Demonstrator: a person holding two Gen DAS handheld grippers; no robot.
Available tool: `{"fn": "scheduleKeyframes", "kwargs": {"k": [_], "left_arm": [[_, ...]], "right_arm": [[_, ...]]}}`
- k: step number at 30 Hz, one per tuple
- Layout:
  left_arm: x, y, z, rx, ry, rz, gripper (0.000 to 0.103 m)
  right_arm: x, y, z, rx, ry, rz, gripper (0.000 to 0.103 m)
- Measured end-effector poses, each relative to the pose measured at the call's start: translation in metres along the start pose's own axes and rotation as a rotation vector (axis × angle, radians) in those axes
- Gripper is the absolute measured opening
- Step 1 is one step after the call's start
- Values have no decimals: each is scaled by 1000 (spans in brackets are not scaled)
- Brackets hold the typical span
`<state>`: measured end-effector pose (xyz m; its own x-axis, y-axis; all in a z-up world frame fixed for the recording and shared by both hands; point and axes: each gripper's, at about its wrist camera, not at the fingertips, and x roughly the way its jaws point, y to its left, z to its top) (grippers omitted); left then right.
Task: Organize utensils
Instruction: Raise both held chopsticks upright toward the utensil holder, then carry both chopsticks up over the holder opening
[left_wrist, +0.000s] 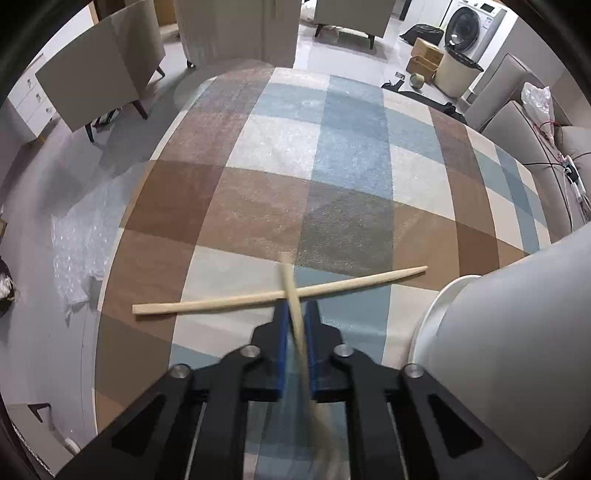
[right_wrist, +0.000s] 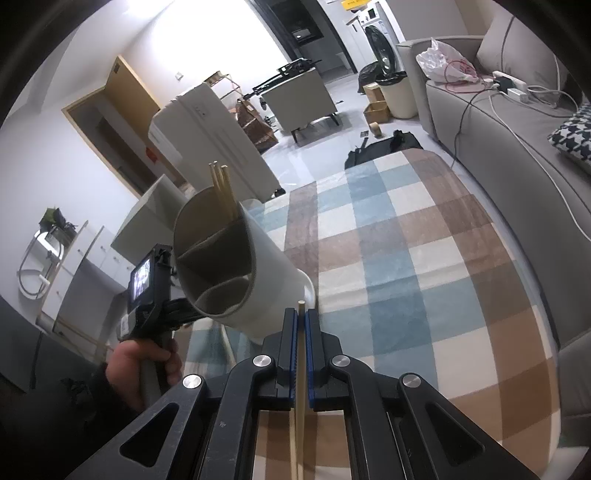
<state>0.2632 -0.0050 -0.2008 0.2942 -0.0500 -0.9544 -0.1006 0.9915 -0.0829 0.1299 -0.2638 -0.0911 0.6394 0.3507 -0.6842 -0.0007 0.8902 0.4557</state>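
In the left wrist view my left gripper (left_wrist: 294, 306) is shut on a blurred wooden chopstick (left_wrist: 295, 310) that runs along its fingers. A second chopstick (left_wrist: 221, 303) lies crosswise on the checked rug just beyond the fingertips. The white utensil holder (left_wrist: 517, 314) stands at the right edge. In the right wrist view my right gripper (right_wrist: 301, 314) is shut on a chopstick (right_wrist: 301, 354), close beside the divided white holder (right_wrist: 236, 266). Two chopsticks (right_wrist: 221, 192) stand in its far compartment. The left gripper's handle (right_wrist: 147, 295) shows left of the holder.
A checked blue, brown and white rug (left_wrist: 314, 166) covers the floor. A grey sofa (right_wrist: 517, 147) with cables runs along the right. Armchairs (left_wrist: 103, 74), a bin (left_wrist: 458, 70), boxes and bubble wrap (left_wrist: 77, 258) lie around the rug.
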Motion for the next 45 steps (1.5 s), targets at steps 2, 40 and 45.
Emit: {"fn": "scheduleKeyframes", "kwargs": {"k": [2,40,45], "left_arm": [[-1,3,-3,-10,4,-22,2],[-228,-23,-15,-17,-646,-414,2],[-227,-32,23,-9,-729,-416,2]], "right_arm": [[0,0,0,1,2,-3,3],[-91,86,51,-182,-215,126,3],[-101,99,104,-181,-255,155,3]]}}
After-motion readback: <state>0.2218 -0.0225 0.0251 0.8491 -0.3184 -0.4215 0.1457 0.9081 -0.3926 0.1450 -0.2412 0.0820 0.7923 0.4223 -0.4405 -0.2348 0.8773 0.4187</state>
